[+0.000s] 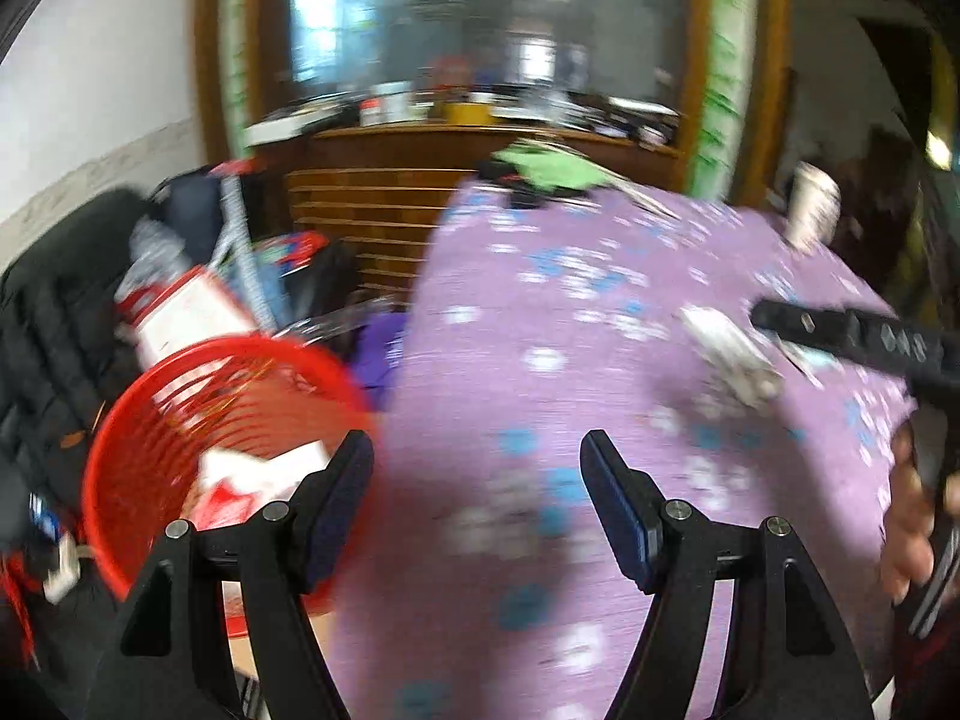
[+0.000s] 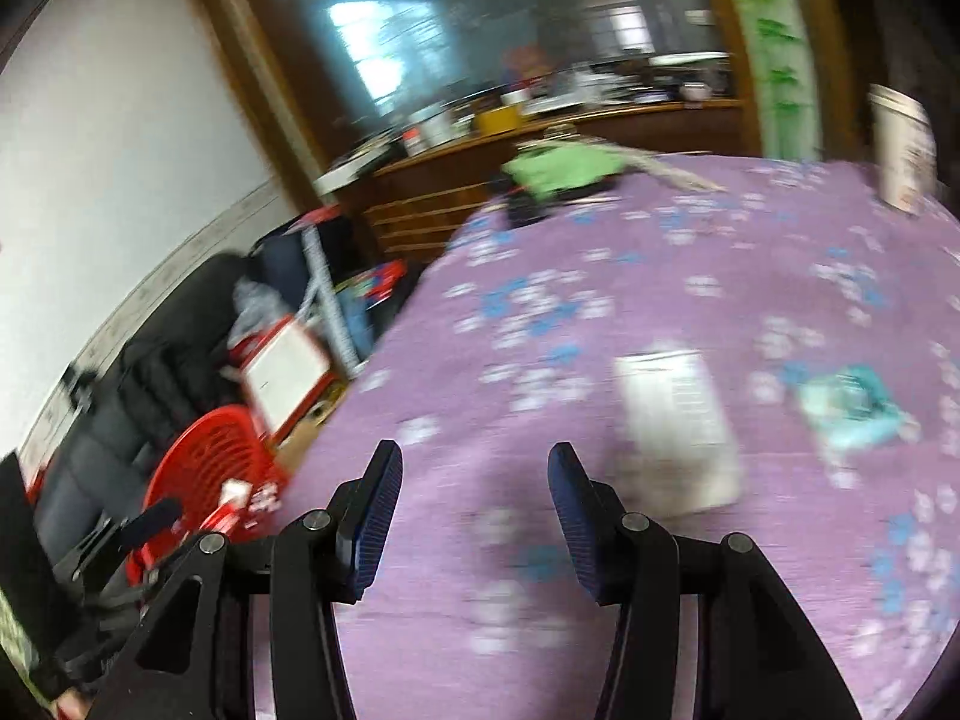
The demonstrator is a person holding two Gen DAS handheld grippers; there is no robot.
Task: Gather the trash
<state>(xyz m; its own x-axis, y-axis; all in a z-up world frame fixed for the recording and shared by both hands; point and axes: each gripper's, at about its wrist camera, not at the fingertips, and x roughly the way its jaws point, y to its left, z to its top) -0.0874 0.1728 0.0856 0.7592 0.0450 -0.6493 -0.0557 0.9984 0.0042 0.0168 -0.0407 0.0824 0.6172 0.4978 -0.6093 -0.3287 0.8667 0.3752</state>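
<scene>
A red slatted trash basket (image 1: 198,420) stands on the floor left of the table, with red-and-white packaging inside; it also shows in the right wrist view (image 2: 210,468). My left gripper (image 1: 477,468) is open and empty over the purple flowered tablecloth (image 1: 600,360), right of the basket. My right gripper (image 2: 474,480) is open and empty over the same cloth (image 2: 600,540). A white paper piece (image 2: 678,426) and a teal wrapper (image 2: 852,408) lie ahead and right of it. In the left wrist view a crumpled white wrapper (image 1: 729,354) lies under the right gripper (image 1: 774,315).
A white cup (image 2: 903,150) stands at the table's far right edge. Green cloth (image 2: 564,171) and dark items lie at the far edge. Black jackets (image 1: 54,324), boxes and bags crowd the floor to the left. A wooden cabinet (image 1: 372,210) stands behind.
</scene>
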